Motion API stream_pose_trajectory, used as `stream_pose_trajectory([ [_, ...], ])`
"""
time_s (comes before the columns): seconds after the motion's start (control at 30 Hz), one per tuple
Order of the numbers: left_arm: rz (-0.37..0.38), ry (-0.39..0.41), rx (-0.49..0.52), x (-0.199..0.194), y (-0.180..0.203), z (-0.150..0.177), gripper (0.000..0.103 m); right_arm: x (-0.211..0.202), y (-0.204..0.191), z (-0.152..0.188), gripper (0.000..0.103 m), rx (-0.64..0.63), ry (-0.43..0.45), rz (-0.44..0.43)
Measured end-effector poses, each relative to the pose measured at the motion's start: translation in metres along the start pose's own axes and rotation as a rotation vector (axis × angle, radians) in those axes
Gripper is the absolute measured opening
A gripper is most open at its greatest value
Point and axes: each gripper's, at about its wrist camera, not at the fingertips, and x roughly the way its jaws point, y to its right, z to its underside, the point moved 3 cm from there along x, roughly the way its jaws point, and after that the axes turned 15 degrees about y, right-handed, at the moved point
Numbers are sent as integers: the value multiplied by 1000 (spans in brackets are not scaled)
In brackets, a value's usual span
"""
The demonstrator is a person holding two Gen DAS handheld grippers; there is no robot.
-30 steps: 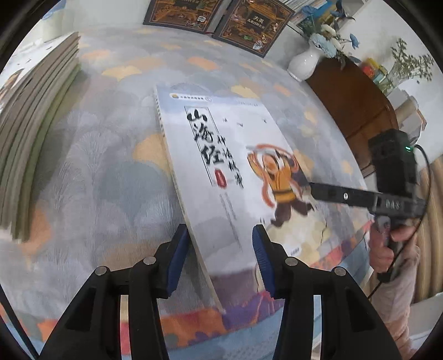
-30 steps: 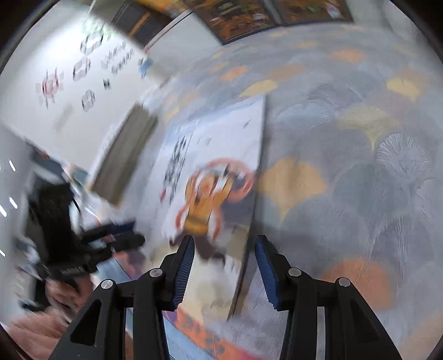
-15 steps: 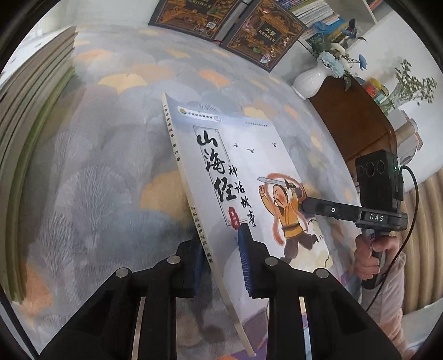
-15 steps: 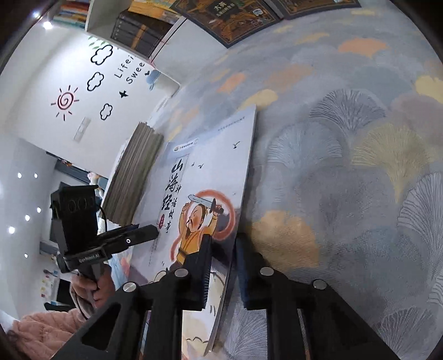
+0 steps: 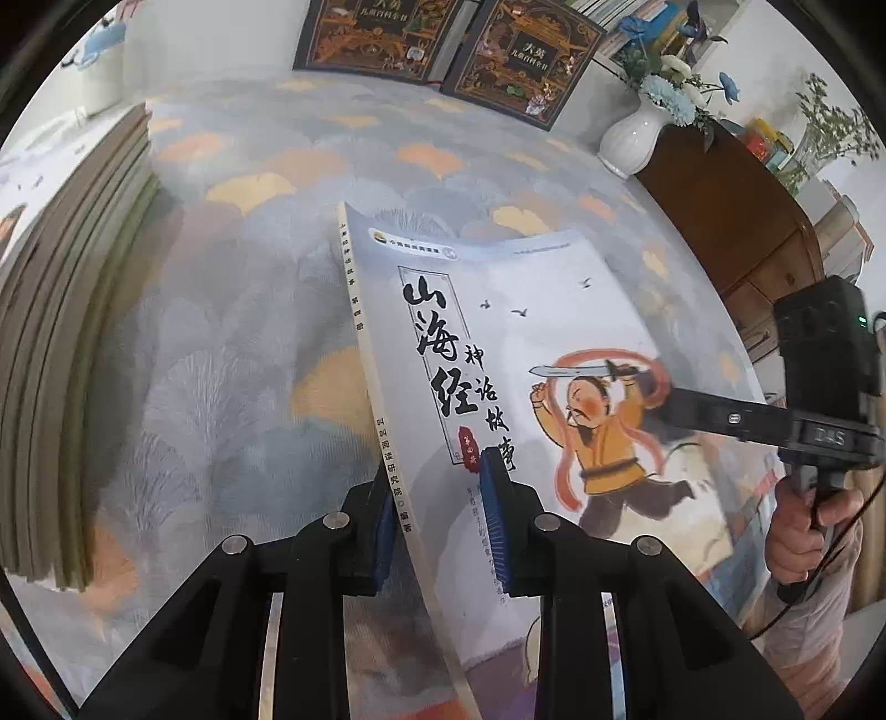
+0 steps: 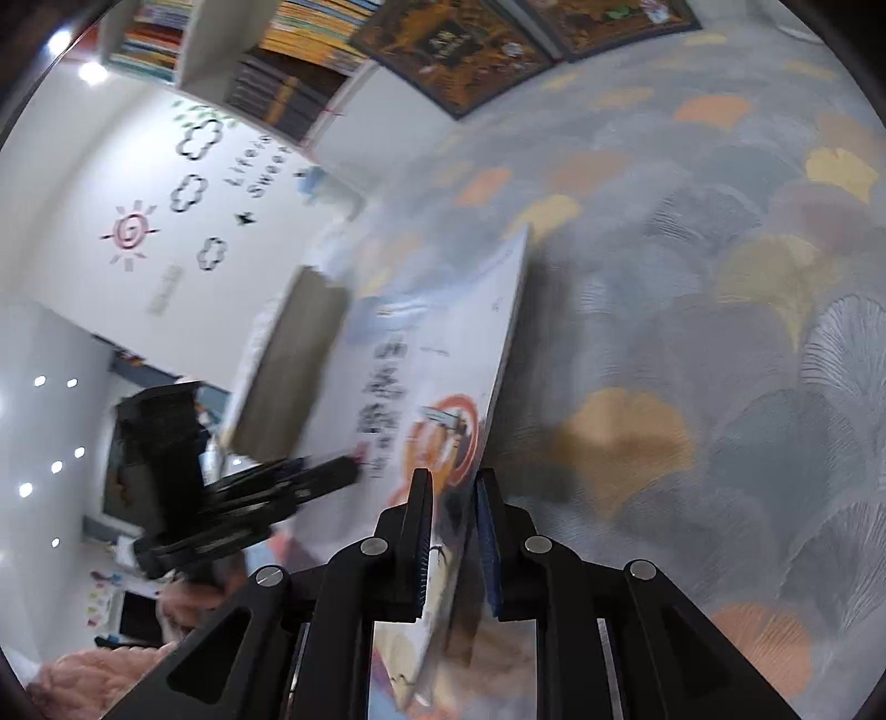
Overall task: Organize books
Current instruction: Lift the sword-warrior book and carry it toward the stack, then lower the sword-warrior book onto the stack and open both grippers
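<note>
The book (image 5: 531, 354) is pinched at its spine edge by the left gripper (image 5: 440, 512) and at the opposite edge by the right gripper (image 6: 451, 534), whose jaws are opening slightly. Thin and floppy, it is best held near the spine.

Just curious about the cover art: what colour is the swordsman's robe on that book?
Yellow-orange, with a red ribbon swirling around the swordsman; clearest in the left wrist view.

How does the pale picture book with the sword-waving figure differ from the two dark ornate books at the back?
The pale picture book is thin, light-coloured and lifted off the patterned rug, clamped at both sides. The dark ornate books look larger, gold-patterned, and stand propped against the wall, untouched. Both carry Chinese titles.
</note>
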Motion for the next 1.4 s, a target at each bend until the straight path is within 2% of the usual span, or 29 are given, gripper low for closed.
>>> stream_pose_trajectory([
  [0.27,-17,20,54,-17,11,-5,25,-10,-42,1,16,-96,34,10],
  [0.37,-3,40,54,-26,11,-12,30,-16,-53,-1,16,-109,52,3],
  [0.6,-9,123,74,-53,7,-39,30,-18,-91,-11,17,-194,79,-19],
  [0.77,-7,199,68,-83,-12,-69,30,-9,-126,-26,18,-234,107,-60],
  [0.87,-12,241,58,-105,-28,-92,30,2,-148,-38,18,-246,117,-81],
  [1.1,-103,363,52,-164,-79,-130,31,48,-211,-64,18,-292,119,-173],
  [1.3,-174,400,-3,-185,-134,-129,32,112,-245,-64,18,-290,72,-244],
  [1.4,-205,389,-26,-183,-158,-123,32,142,-251,-55,18,-298,37,-241],
])
